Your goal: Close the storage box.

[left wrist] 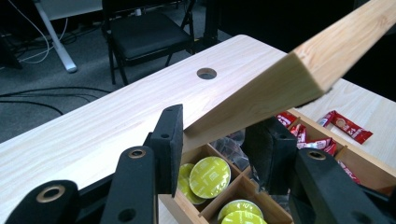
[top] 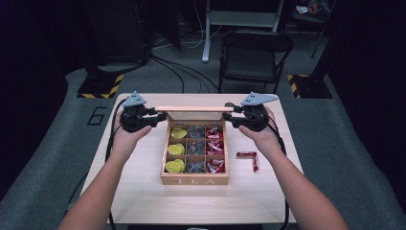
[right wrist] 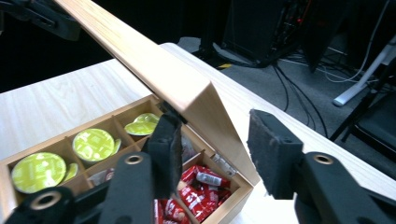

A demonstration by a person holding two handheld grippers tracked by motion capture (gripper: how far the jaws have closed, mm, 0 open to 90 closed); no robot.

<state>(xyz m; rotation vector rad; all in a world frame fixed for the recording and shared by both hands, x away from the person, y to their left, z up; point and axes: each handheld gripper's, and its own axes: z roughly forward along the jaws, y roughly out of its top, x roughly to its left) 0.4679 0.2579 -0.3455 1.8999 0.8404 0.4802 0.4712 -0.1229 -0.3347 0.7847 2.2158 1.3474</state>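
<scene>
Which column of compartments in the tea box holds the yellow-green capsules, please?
The column on the left gripper's side of the tea box: all three hold round yellow-green capsules. The middle column has dark packets, the far column red sachets.

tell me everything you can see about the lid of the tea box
The lid is a flat panel of pale, unpainted wood with square edges, raised at the back of the wooden tea box and standing open above the compartments. The left tongs clamp its one end. At its other end the right tongs straddle the corner, one pad touching, the other clear.
</scene>
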